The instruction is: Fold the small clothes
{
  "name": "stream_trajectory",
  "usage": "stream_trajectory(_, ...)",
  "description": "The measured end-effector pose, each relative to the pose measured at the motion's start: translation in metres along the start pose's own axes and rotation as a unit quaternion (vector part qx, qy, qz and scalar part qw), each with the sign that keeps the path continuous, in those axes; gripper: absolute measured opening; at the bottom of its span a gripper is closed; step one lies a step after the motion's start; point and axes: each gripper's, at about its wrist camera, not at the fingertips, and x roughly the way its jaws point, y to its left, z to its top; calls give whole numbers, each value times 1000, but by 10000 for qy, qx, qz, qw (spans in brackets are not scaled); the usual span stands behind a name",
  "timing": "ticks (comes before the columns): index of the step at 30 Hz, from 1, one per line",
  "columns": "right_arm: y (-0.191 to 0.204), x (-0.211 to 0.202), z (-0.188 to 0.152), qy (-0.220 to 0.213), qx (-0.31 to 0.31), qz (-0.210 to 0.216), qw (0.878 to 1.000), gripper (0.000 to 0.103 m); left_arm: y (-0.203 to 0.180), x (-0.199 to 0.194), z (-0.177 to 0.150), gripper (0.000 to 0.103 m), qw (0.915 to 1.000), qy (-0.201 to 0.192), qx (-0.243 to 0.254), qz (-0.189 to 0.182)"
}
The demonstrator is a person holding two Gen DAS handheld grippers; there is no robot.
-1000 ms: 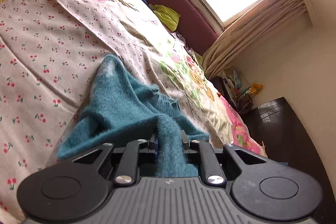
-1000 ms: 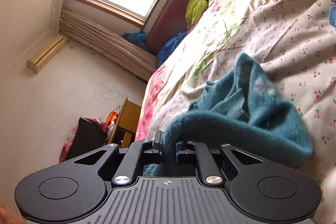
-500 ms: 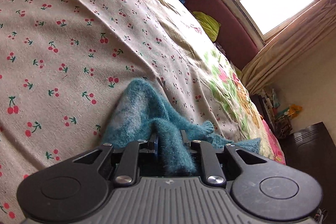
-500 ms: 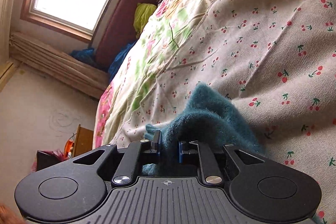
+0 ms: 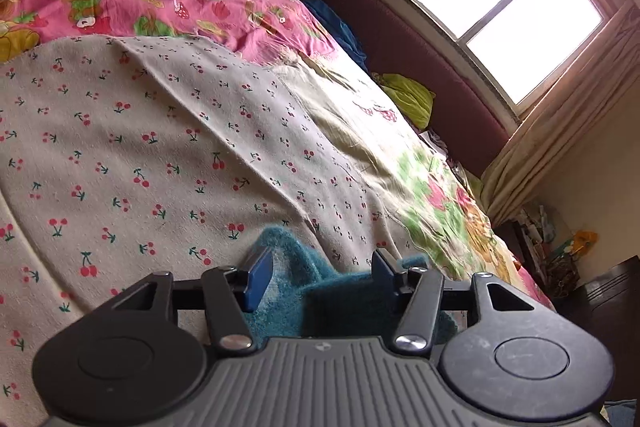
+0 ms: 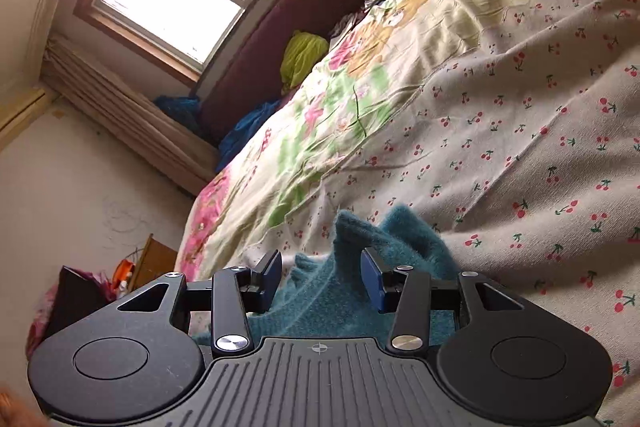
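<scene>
Lying bunched on the cherry-print sheet (image 5: 168, 147), the small teal knitted garment (image 5: 340, 303) sits low in both wrist views, close under the two tools and toward the near edge of the bed (image 6: 400, 39). The left gripper (image 5: 318, 267) has its fingers spread wide with the knit between them but not pinched; the right gripper (image 6: 320, 277) is likewise spread, a peak of teal fabric rising in the gap. Neither holds anything.

Judging from this, a fold has just been laid and the hold given up. To do it well, lift both tools straight up so the fuzzy knit does not snag on a pad, then check that the edges line up before pressing flat or taking a fresh hold.

Beyond the sheet lie a floral quilt (image 6: 320, 131), the maroon headboard (image 5: 432, 79) and the window (image 5: 504, 11).
</scene>
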Motion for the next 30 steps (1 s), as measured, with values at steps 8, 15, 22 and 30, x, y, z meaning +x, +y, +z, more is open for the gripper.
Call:
stream_trajectory(8, -3, 1, -32, 209, -1673, -1060, 9800, 45, 15, -15, -40, 66, 9912, 82, 1162, 628)
stream_trajectory(15, 32, -3, -52, 68, -2605, -1131, 9588, 48, -15, -16, -53, 65, 9697, 182, 2374, 547)
stream_trajectory(22, 55, -8, -59, -135, -2916, -1171, 9493, 48, -31, 2, -62, 46, 9424, 538, 3219, 731)
stream_trajectory(30, 82, -8, -59, -244, -3142, -1082, 9428, 49, -28, 16, -55, 45, 9431, 849, 3157, 604)
